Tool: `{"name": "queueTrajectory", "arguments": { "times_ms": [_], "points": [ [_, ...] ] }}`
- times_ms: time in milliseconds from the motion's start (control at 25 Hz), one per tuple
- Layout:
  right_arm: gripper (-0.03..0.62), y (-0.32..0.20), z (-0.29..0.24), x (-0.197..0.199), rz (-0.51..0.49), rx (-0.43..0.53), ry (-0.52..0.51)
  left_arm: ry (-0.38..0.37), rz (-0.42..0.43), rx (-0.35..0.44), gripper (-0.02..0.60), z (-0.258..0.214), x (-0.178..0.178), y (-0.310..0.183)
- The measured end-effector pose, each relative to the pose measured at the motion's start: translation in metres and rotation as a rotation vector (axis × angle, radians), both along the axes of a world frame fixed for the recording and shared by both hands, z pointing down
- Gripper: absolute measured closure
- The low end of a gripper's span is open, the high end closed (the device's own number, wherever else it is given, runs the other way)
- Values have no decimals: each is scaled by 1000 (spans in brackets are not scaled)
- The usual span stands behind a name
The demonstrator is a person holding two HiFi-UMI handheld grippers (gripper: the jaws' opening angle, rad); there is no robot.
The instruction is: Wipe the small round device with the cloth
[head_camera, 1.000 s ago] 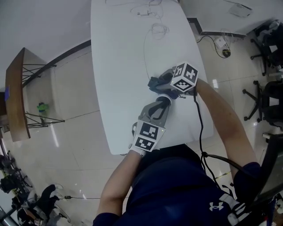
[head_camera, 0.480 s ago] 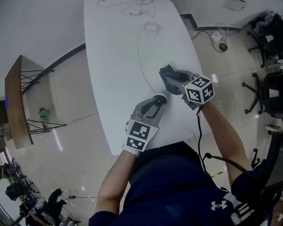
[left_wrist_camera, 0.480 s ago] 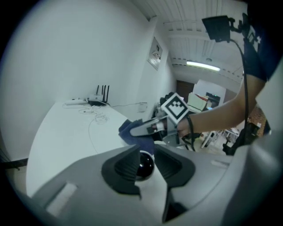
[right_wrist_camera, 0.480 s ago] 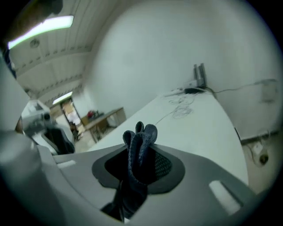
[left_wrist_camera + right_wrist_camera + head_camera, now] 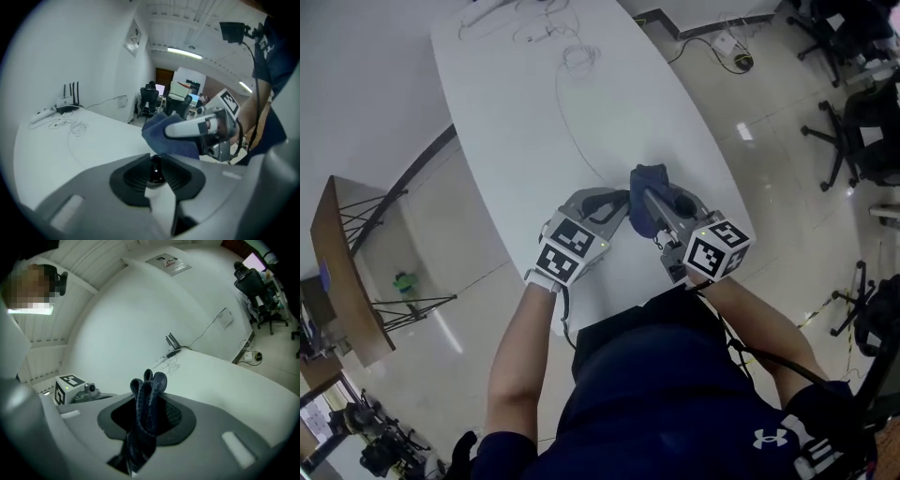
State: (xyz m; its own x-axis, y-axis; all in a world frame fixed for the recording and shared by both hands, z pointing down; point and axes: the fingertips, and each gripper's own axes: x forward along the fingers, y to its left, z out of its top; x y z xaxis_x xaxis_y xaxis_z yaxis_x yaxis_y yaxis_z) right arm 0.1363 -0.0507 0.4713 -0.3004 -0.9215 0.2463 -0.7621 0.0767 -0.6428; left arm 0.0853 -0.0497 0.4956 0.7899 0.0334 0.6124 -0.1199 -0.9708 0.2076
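Left gripper [image 5: 154, 174], jaws just closing, is gripping the small round device [image 5: 153, 169] over the white table [image 5: 525, 112]. A white logo [image 5: 769, 439] is showing on the navy shirt [image 5: 675, 394]. Right gripper [image 5: 143, 420] is clamping the blue cloth [image 5: 149, 390] just beside the device.

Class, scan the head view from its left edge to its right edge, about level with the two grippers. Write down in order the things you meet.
wooden side table → left gripper's marker cube → blue cloth → right gripper's marker cube → office chair
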Motion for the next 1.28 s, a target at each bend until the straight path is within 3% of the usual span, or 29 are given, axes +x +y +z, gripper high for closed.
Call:
{"name": "queueTrajectory", "arguments": {
  "times_ms": [160,320,520,680,760,880,1000,1120,1280],
  "points": [
    [497,13,44,9,153,-104,-17,5,19,33,512,9,-1,1],
    [499,27,82,16,253,-217,-12,21,36,13,512,2,2,6],
    [497,41,124,9,248,-394,104,1,69,56,511,9,2,3],
    [497,61,135,14,241,-535,276,-5,71,-6,511,-2,1,10],
    [497,65,112,19,313,-481,227,31,56,-20,512,-9,2,7],
    [497,62,46,21,425,-252,94,62,95,-28,520,-12,4,8],
    [497,59,7,-1,397,-131,88,53,166,-50,520,-6,7,13],
    [497,55,16,-27,329,-146,107,45,188,-55,523,-2,6,15],
    [499,57,66,-35,320,-285,56,58,159,-80,536,-2,5,9]
  ]
}}
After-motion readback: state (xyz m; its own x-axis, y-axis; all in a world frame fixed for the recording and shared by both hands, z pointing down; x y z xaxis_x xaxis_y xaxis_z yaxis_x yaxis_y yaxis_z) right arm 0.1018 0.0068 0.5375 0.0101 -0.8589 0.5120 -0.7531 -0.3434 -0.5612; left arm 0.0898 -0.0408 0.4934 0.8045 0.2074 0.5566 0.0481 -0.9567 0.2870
